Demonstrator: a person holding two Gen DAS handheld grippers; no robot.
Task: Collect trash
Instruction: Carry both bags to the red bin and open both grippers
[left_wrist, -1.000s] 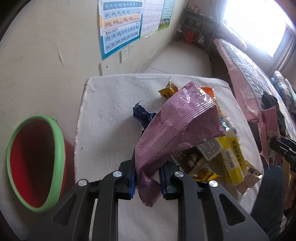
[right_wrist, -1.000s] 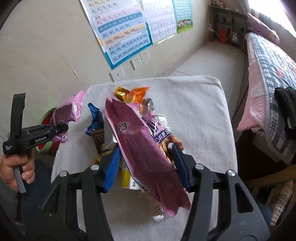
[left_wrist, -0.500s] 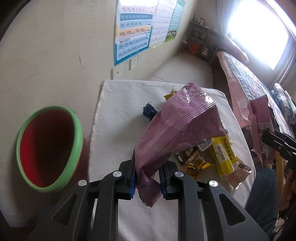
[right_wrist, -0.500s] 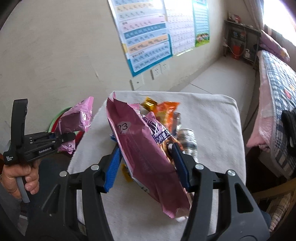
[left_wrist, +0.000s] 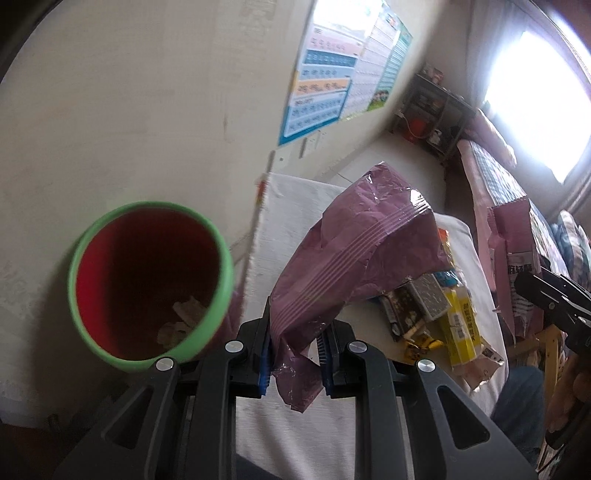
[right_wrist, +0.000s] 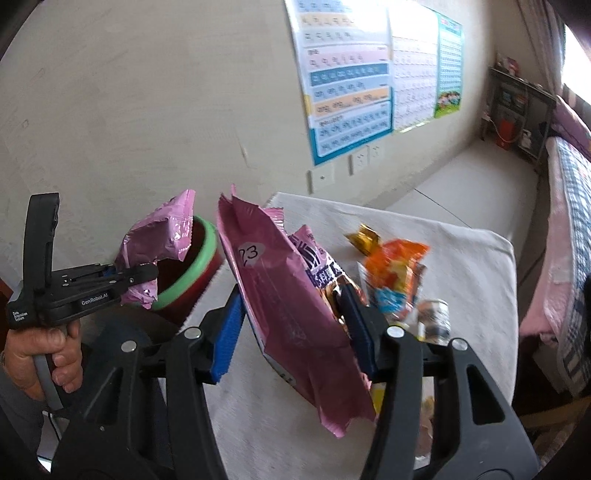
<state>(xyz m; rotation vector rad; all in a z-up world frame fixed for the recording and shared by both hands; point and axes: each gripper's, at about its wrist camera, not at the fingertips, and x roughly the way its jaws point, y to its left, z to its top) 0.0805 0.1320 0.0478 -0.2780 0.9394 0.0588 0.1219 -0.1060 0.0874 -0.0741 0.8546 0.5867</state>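
Note:
My left gripper (left_wrist: 295, 354) is shut on a crumpled purple snack bag (left_wrist: 354, 251), held in the air just right of a red bin with a green rim (left_wrist: 147, 280). The bin holds a few scraps at its bottom. In the right wrist view the left gripper (right_wrist: 147, 273) holds that bag (right_wrist: 162, 236) over the bin's rim (right_wrist: 188, 277). My right gripper (right_wrist: 291, 332) is shut on a large pink snack bag marked "23" (right_wrist: 291, 295), held above the table. That pink bag also shows in the left wrist view (left_wrist: 513, 240).
A white cloth-covered table (left_wrist: 291, 199) carries several wrappers: a yellow packet (left_wrist: 461, 321), dark packets (left_wrist: 402, 314), an orange bag (right_wrist: 395, 266), a gold wrapper (right_wrist: 364, 236) and a small can (right_wrist: 434, 317). A wall with posters (right_wrist: 351, 81) stands behind. A bed (right_wrist: 569, 221) lies to the right.
My left gripper has carried the purple bag left toward the red bin, which now looms larger and closer. My right gripper has lifted the pink bag slightly and also shifted left.

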